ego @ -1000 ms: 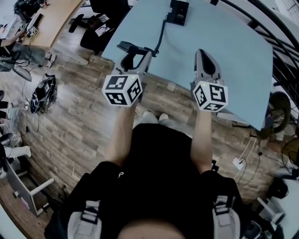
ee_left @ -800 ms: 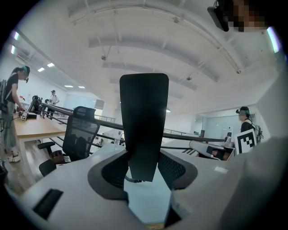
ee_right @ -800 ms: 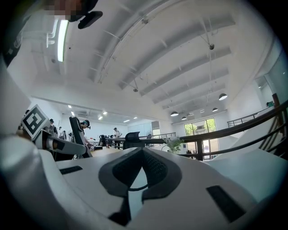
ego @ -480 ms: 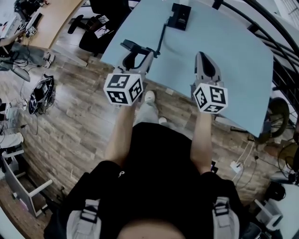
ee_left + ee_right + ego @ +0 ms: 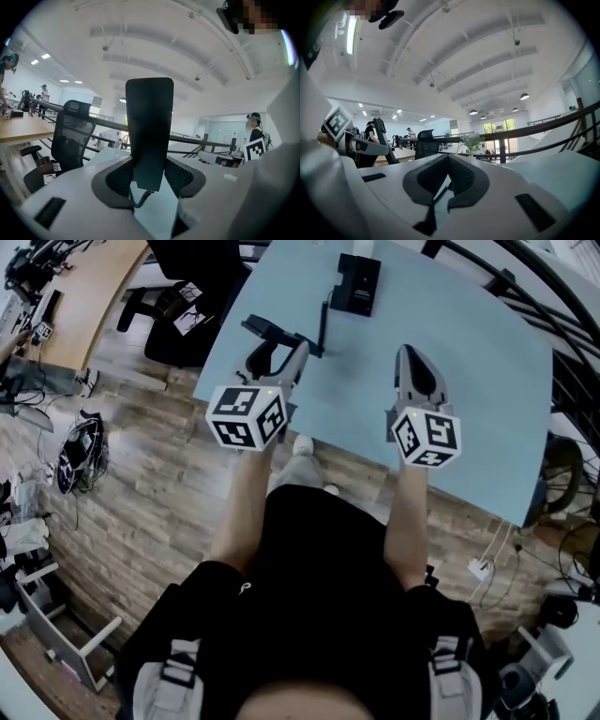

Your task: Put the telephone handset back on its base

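While the left claw (image 5: 273, 352) is clenched on the black telephone handset (image 5: 149, 126), with its two pads pressed against the handset's sides, the right claw (image 5: 447, 158) is clenched on nothing, its tips meeting with only a narrow slit below them. In the left gripper view the handset stands upright between the jaws, most of its length rising above them and its lower end, where the dark cord (image 5: 324, 322) leaves it, hanging just under the pads. From the head view the handset is over the near left part of the pale blue counter (image 5: 469, 362), close to that counter's left edge. I cannot tell whether it touches the surface. The cord runs from it across the counter to the black base (image 5: 358, 284), which sits at the far side, well apart from the handset. The right claw hovers over the counter's near middle, to the right of the cord and short of the base. Behind the handset a black office chair (image 5: 70, 136) stands by a railing.
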### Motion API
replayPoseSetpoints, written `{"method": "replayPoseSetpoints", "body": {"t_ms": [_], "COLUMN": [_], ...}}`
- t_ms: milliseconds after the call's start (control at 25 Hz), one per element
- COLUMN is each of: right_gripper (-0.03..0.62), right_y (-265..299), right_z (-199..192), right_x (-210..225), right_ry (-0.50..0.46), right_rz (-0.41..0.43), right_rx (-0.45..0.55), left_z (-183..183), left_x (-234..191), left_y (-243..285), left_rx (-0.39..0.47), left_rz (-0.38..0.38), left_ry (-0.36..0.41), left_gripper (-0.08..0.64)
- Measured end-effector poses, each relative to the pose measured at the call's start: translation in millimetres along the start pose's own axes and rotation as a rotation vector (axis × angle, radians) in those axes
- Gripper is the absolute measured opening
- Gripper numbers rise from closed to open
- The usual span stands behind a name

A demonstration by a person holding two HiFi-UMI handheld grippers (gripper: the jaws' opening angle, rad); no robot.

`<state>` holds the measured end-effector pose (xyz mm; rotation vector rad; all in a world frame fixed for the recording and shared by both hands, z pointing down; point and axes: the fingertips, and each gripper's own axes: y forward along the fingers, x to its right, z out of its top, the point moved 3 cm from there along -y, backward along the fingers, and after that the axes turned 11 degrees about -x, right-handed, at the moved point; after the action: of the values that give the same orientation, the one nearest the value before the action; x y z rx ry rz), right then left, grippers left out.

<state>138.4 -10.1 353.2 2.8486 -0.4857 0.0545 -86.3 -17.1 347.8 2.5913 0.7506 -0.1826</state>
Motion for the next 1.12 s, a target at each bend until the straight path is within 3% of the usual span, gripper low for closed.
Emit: {"method": "replayPoseSetpoints", "body": {"t_ms": [280, 480, 600, 1120], "right_gripper": [-0.006, -0.006, -0.006, -0.006], "right_y": [73.2, 90.7, 90.5, 94.5], "right_z": [10.4, 7.0, -5.2, -41.1], "right_x": [4.6, 19.1, 39.3, 95.3], "right_ry": [0.006, 0.004, 0.008, 0.053], "right_rz": [-0.038, -0.086, -0.126, -0.134], "right_rx": [-0.046, -0.098, -0.147, -0.226], "left_z": [27.3, 39.6, 35.1, 1.1], "left_x": [-50.4, -69.5, -69.8, -80.4], "left_y": [59.6, 99.6, 117.2, 215.9], "left_rx": [-0.032, -0.048, -0.068, -0.221], "left_rz": [-0.062, -0.090, -0.116, -0.073], "left_ry": [-0.013, -0.025, -0.066, -0.049], "left_gripper": [0.202, 0.201, 0.201, 0.201]}}
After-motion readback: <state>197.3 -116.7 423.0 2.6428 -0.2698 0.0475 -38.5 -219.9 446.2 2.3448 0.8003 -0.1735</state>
